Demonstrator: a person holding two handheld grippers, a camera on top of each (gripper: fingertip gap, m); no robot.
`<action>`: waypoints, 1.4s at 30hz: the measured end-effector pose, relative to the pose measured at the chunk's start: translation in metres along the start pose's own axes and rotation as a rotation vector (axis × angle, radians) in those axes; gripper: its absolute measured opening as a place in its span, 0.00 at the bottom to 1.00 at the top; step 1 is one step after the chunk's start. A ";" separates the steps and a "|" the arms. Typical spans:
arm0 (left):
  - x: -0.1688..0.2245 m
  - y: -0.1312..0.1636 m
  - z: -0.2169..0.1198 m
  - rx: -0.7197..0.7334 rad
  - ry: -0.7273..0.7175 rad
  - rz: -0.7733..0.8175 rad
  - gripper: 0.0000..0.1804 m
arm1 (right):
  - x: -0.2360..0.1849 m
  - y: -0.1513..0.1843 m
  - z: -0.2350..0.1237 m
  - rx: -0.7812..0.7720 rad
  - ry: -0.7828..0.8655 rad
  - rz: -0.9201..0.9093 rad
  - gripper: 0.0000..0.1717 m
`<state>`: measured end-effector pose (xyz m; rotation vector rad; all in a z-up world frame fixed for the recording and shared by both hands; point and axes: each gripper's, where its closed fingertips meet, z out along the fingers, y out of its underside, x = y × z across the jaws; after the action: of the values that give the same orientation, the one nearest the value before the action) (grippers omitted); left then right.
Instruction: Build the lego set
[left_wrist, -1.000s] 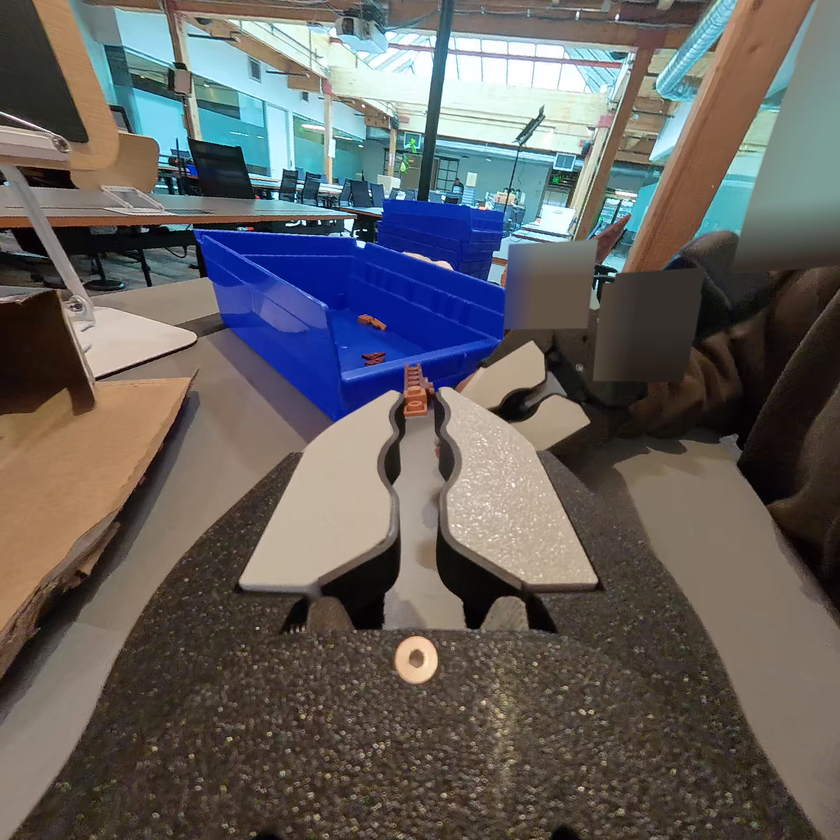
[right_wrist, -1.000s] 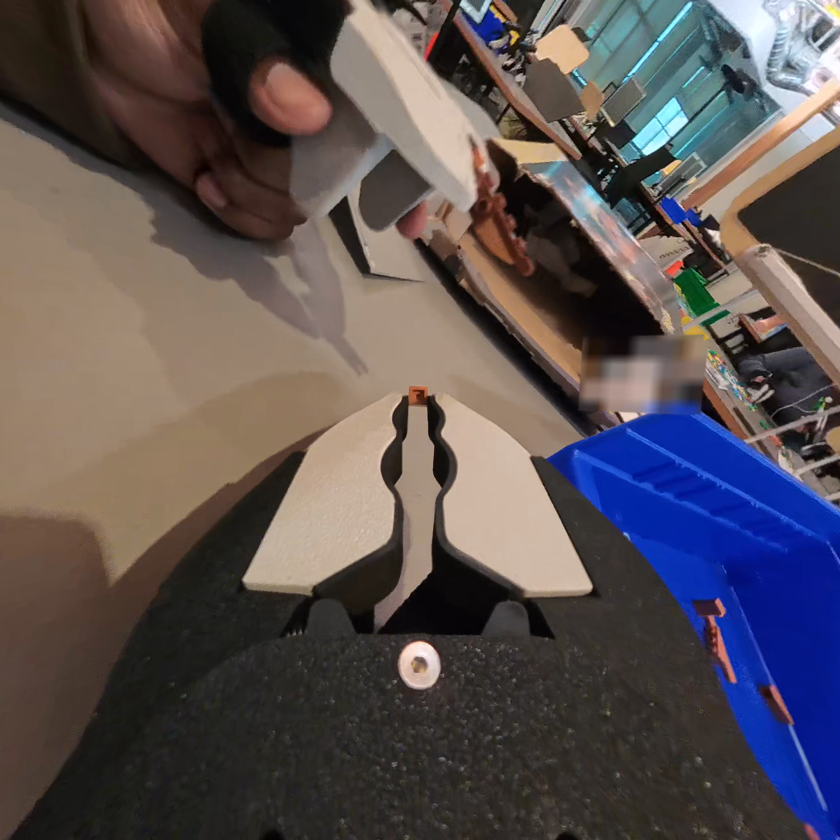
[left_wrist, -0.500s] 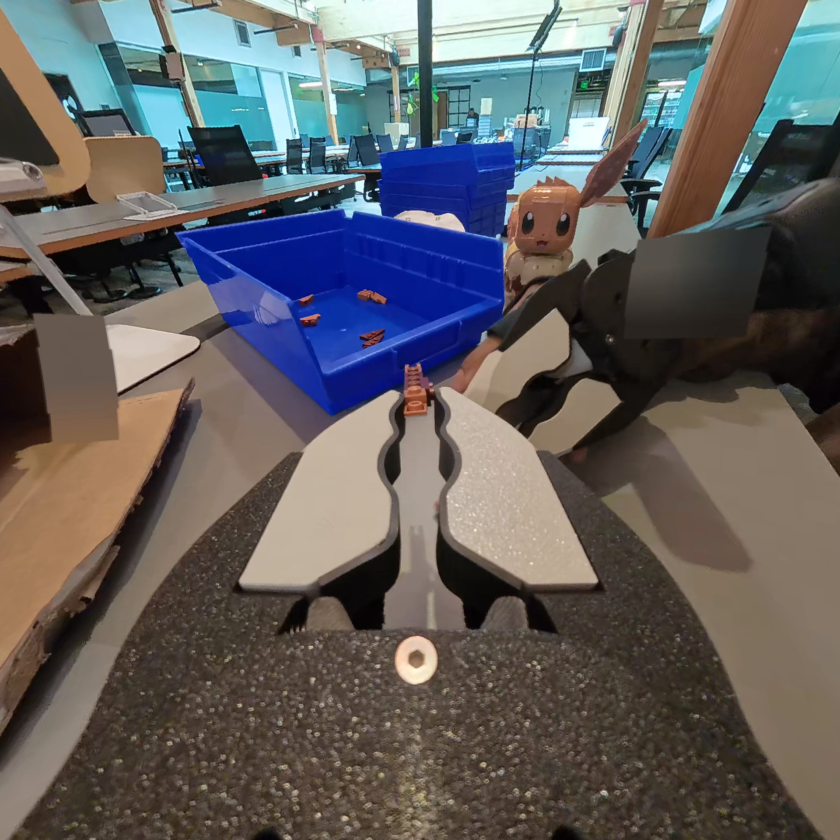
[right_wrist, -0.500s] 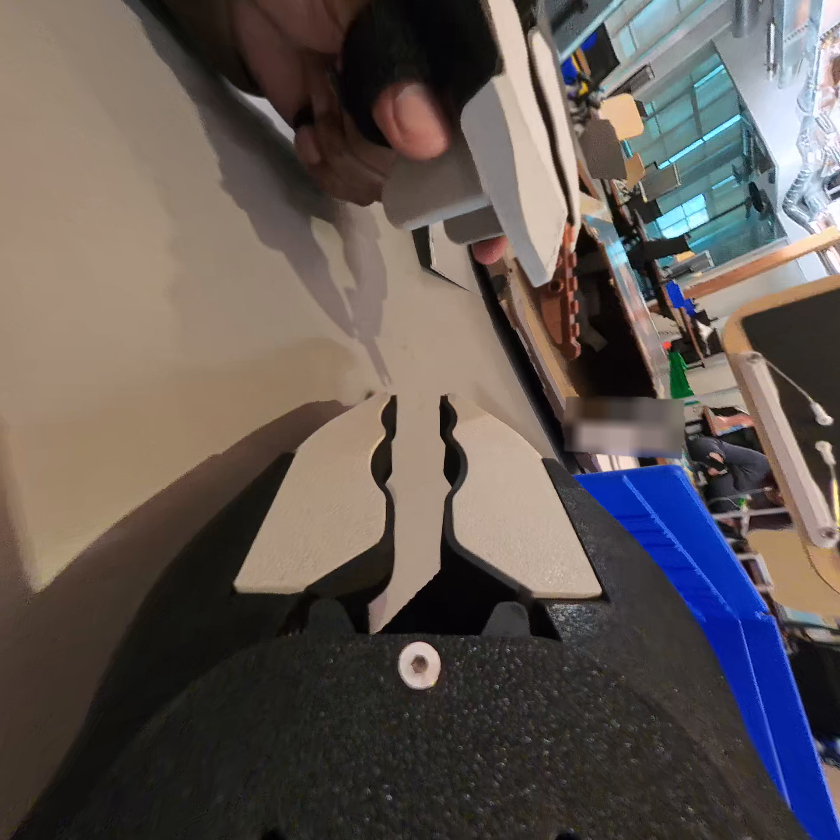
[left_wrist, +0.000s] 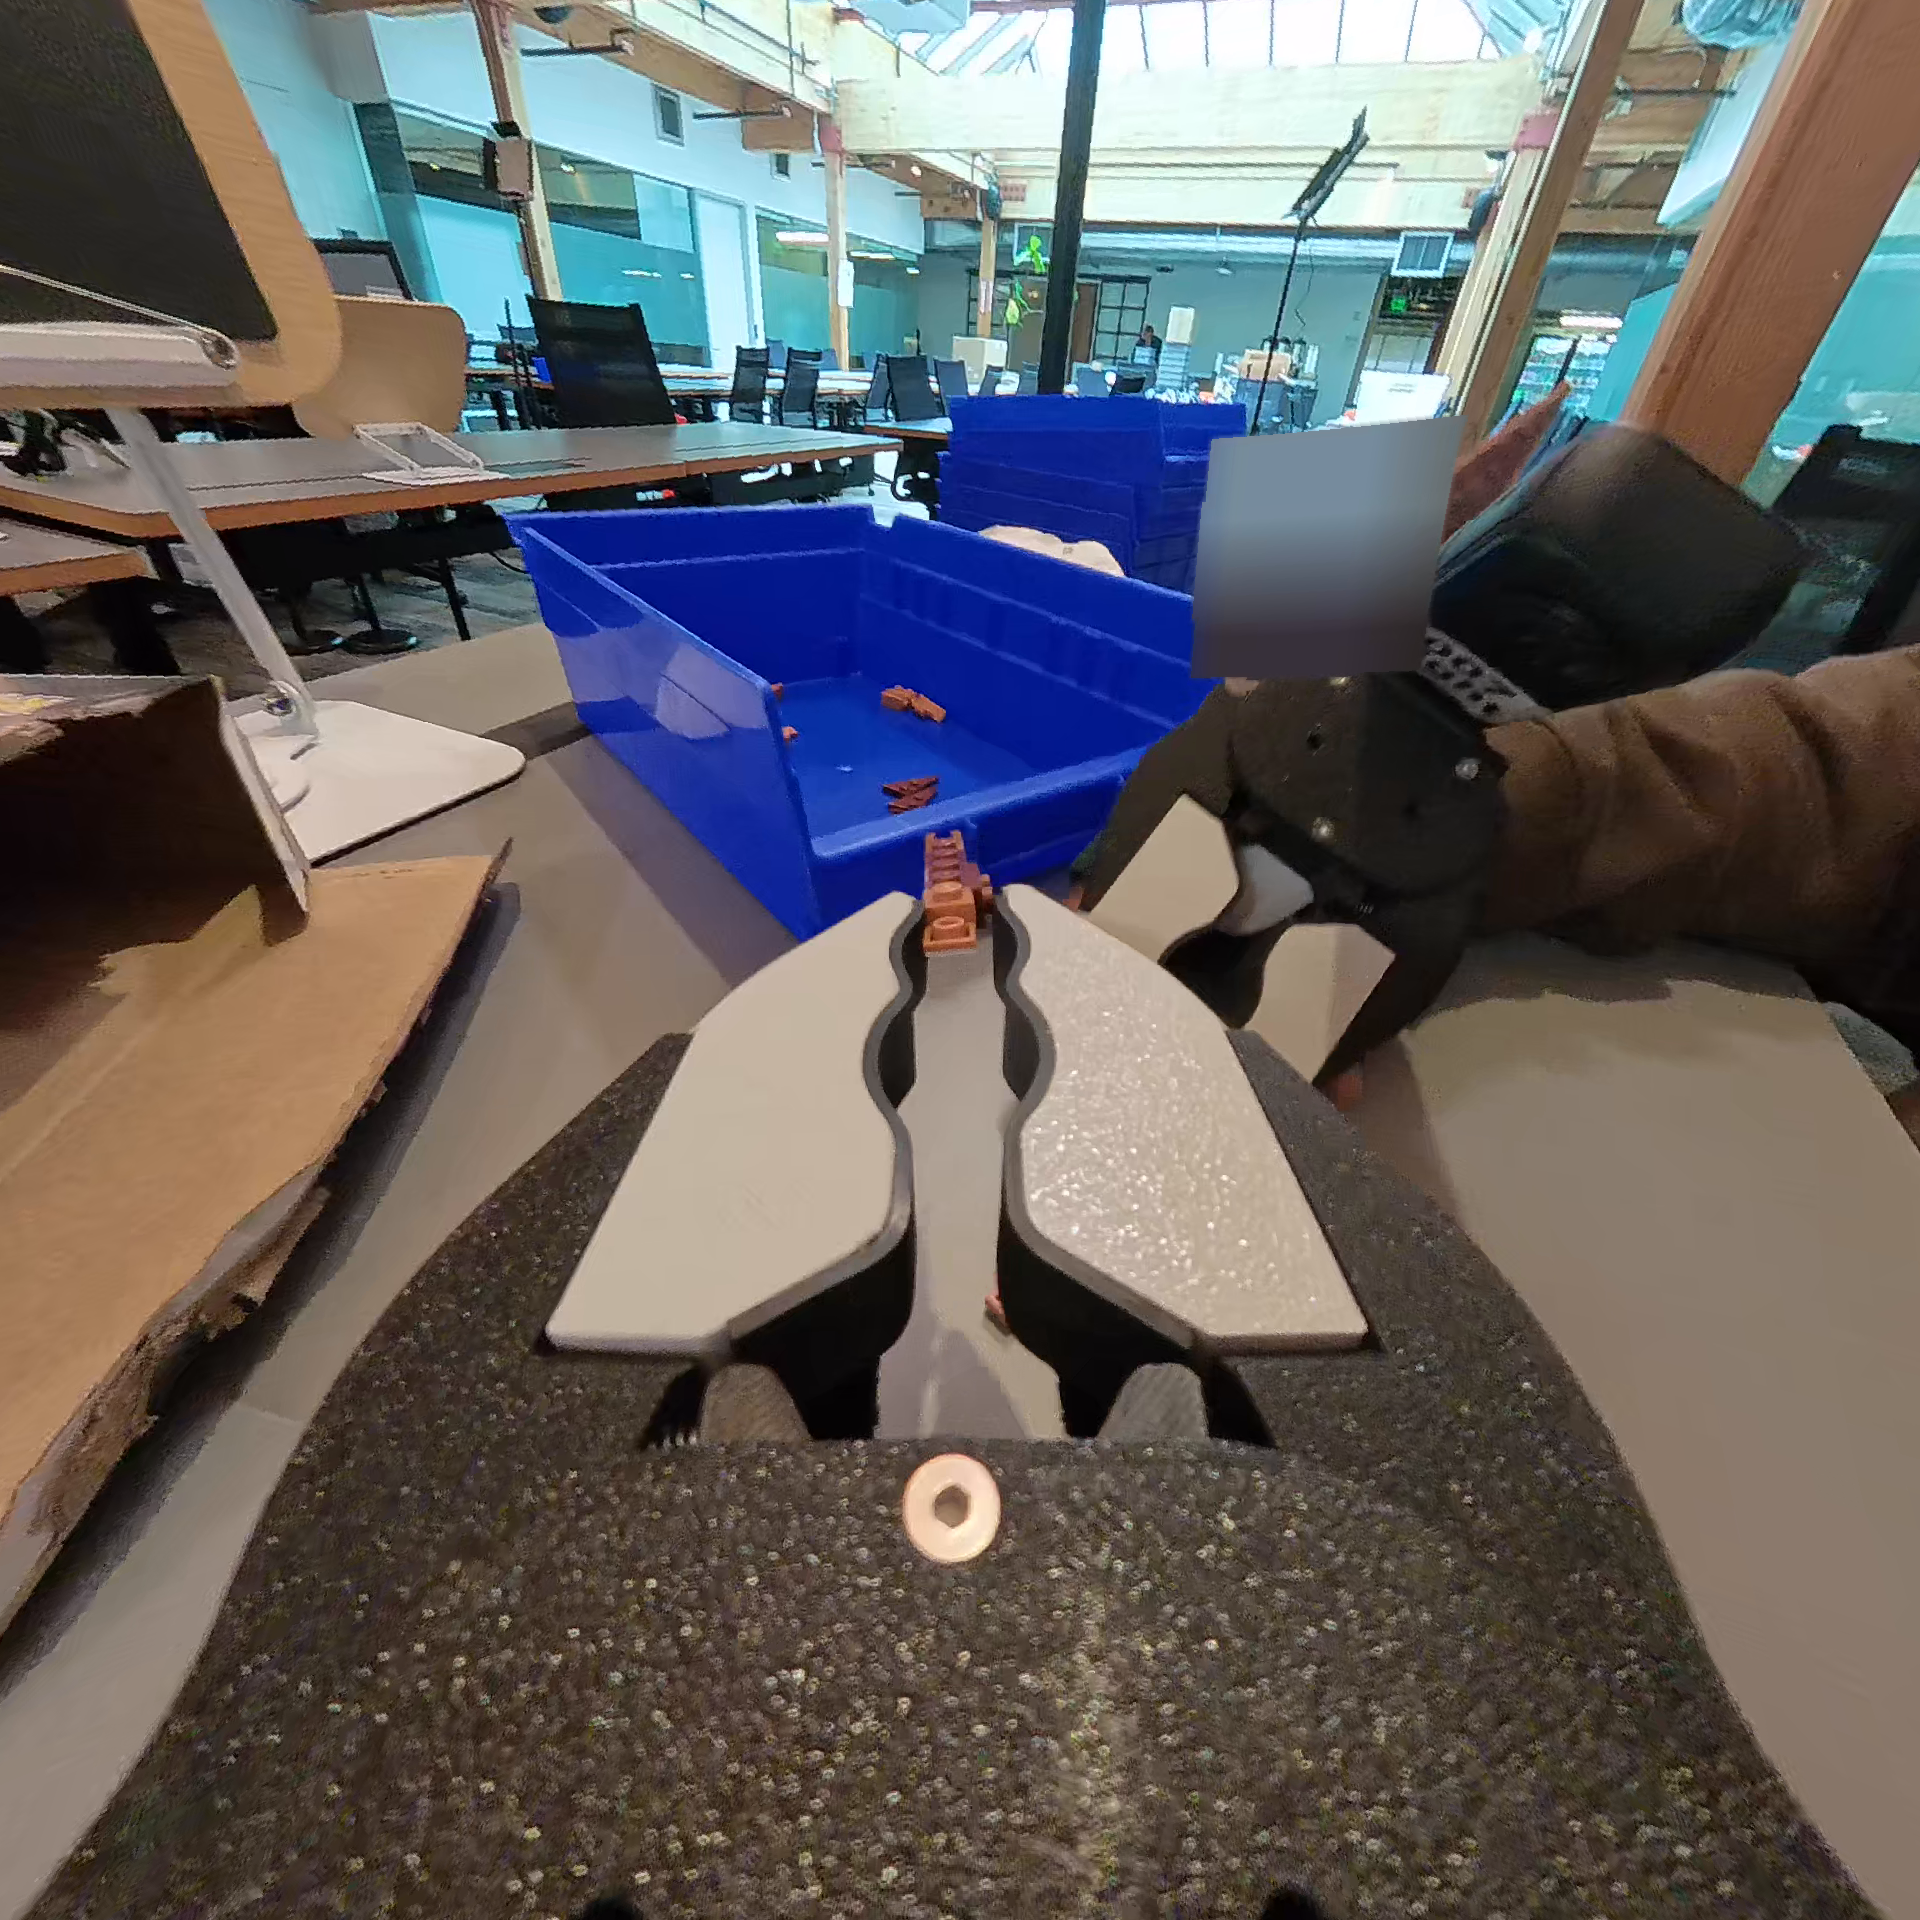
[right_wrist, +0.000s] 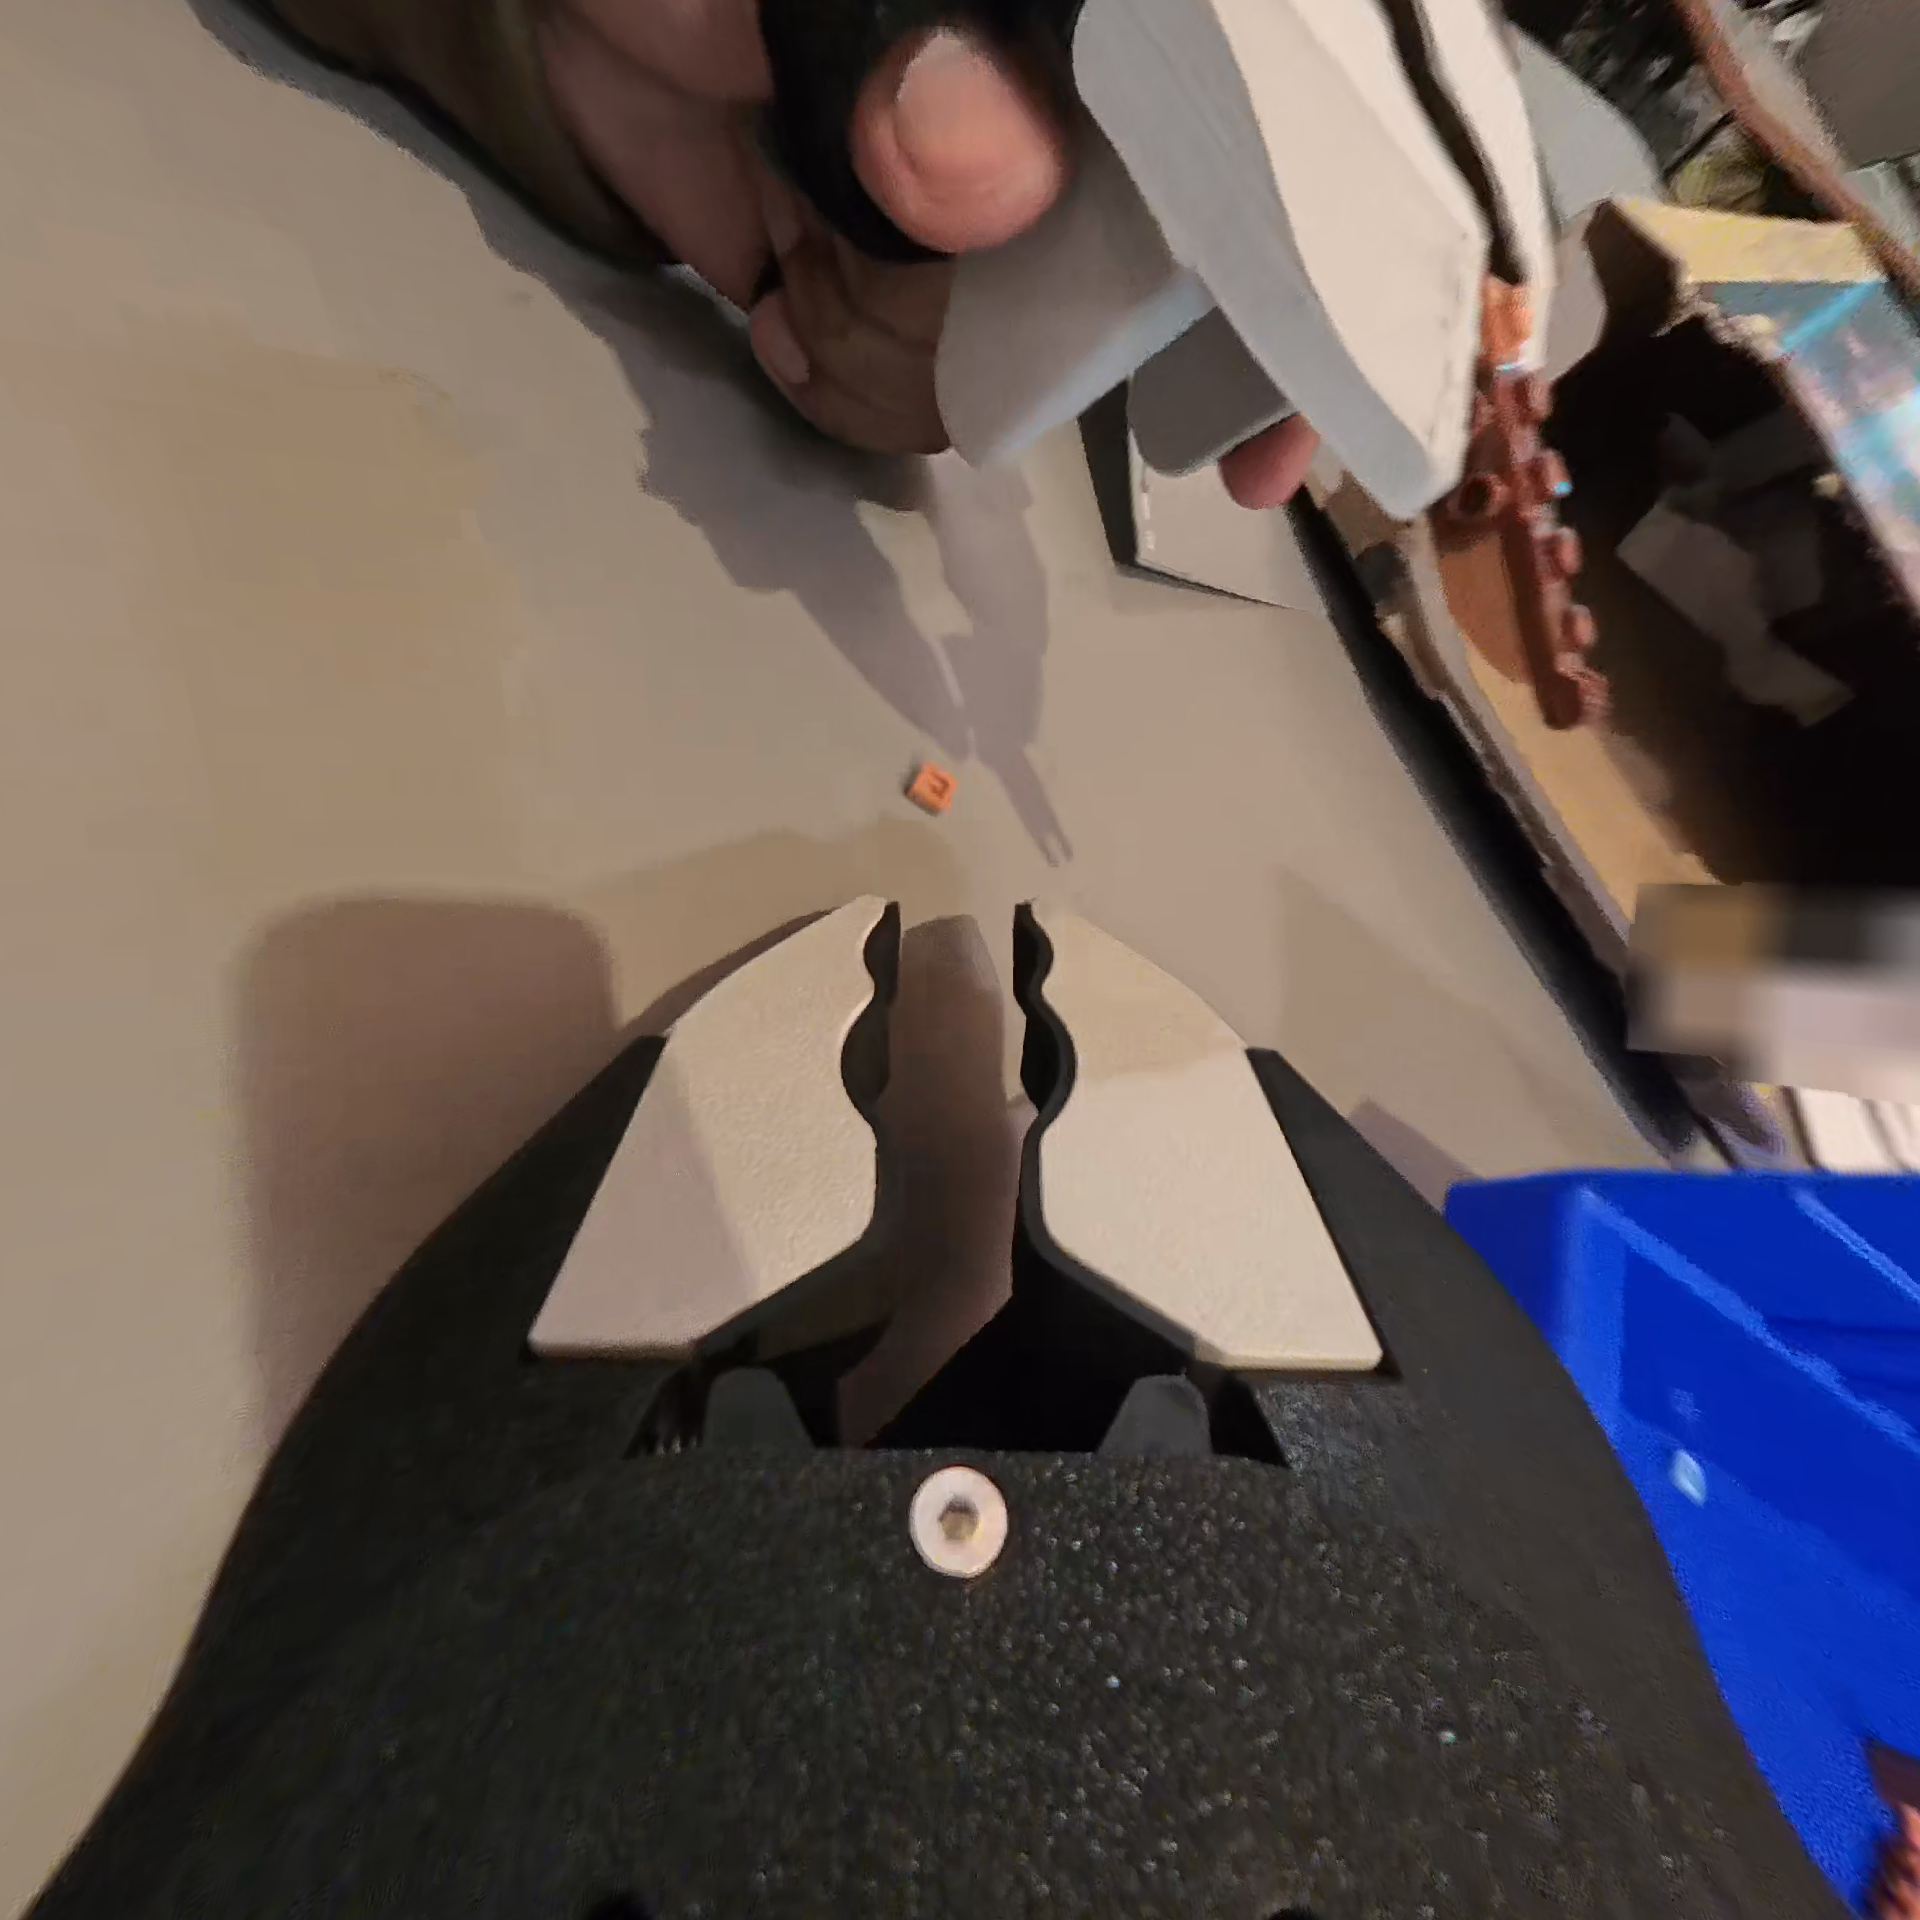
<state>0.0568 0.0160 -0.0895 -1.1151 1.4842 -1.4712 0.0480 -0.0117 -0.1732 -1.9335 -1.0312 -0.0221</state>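
Observation:
My left gripper (left_wrist: 954, 920) is shut on a reddish-brown brick assembly (left_wrist: 950, 904) with a long studded plate reaching forward, held above the grey table just before the blue bin (left_wrist: 727, 717). The same assembly shows in the right wrist view (right_wrist: 1527, 540) at the left gripper's fingertips (right_wrist: 1382, 343). My right gripper (right_wrist: 956, 914) is open and empty, tipped down over the table. A small orange brick (right_wrist: 930, 785) lies loose on the table just ahead of its fingertips. In the left wrist view the right gripper (left_wrist: 1247, 935) stands to the right, tips down at the table.
The blue bin holds a few brown pieces (left_wrist: 912, 704). Torn cardboard (left_wrist: 177, 1060) lies at the left, a white stand base (left_wrist: 384, 769) behind it. A stack of blue bins (left_wrist: 1091, 468) stands behind. A person's hand (right_wrist: 883, 208) holds the left gripper. The tips of one gripper are about 9 cm away from the tips of the other.
My right gripper opened and let go of the small orange brick, which now lies on the table ahead of it. The left gripper kept its hold on the brown assembly.

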 end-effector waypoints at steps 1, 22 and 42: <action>-0.002 -0.002 -0.001 0.012 -0.010 -0.008 0.06 | -0.001 -0.003 0.005 -0.003 -0.039 0.024 0.12; -0.027 -0.007 -0.011 0.087 -0.095 -0.084 0.06 | 0.008 -0.045 -0.025 0.286 0.246 -0.340 0.11; -0.026 -0.006 -0.010 0.078 -0.095 -0.075 0.06 | -0.075 -0.048 -0.024 0.280 -0.251 -0.246 0.13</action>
<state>0.0565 0.0444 -0.0844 -1.1878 1.3219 -1.4933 -0.0240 -0.0667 -0.1557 -1.5738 -1.3578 0.2207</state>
